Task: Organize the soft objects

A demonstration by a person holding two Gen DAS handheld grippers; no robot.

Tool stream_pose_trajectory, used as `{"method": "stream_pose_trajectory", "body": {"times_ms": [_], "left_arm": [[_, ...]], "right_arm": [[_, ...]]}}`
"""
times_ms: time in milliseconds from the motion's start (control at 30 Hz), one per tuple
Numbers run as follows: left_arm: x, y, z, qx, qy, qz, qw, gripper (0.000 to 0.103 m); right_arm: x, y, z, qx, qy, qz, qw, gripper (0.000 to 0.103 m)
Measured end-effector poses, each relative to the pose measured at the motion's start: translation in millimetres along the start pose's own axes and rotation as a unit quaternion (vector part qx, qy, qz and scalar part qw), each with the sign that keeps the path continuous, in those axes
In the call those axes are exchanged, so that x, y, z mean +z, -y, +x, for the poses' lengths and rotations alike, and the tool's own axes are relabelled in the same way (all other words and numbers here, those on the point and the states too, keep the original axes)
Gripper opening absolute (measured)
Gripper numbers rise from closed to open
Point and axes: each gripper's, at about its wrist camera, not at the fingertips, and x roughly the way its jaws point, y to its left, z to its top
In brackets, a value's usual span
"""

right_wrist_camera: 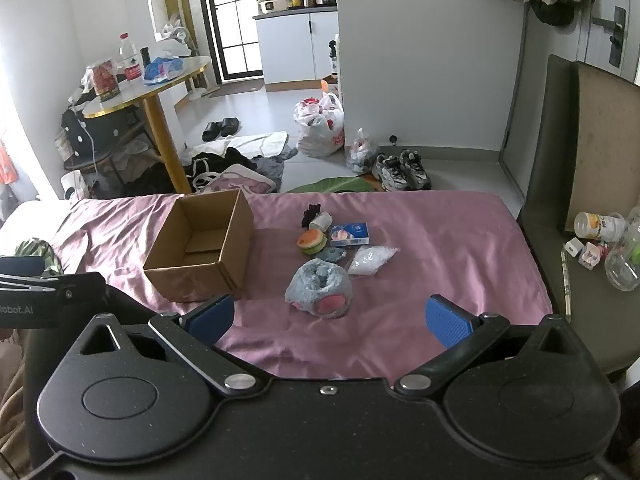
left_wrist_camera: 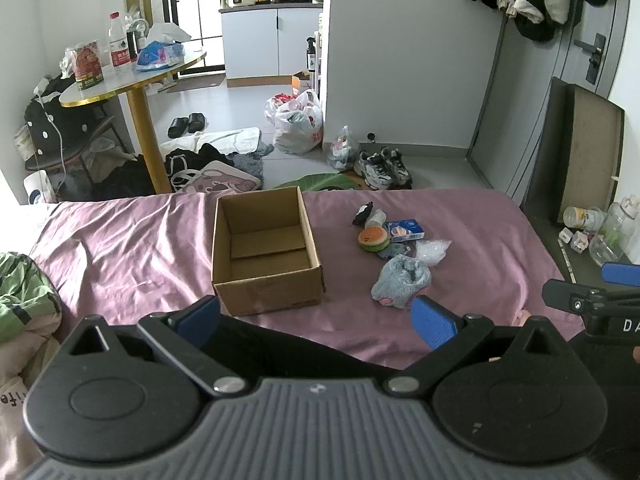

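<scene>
My right gripper and left gripper both hang released. Just ahead of the right one lies a fluffy grey-blue plush with a pink patch. Bare pink bed sheet surrounds it, with the cardboard box to its left.

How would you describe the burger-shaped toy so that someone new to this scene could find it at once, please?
Start at the pink bedsheet and the open cardboard box on it; a small cluster of items lies to the box's right. In that cluster, the burger-shaped toy sits just left of the blue packet. It alone is round, with an orange top and a green layer beneath.
</scene>
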Motion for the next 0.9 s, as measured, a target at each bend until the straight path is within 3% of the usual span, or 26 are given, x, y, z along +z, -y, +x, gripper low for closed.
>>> {"method": "stream_pose_trajectory", "body": {"times_ms": [400, 900], "left_arm": [[4, 2, 22, -0.010, -0.010, -0.011, 0.9998, 0.101], [16, 8, 92, -0.050, -0.055, -0.032, 0.9967, 0.099]], "right_arm": [[-1, 7, 18, 0.008, -0.015, 0.019, 1.000, 0.103], [-4, 34, 72, 0.020, -0.049, 0.081, 0.995, 0.102]]}}
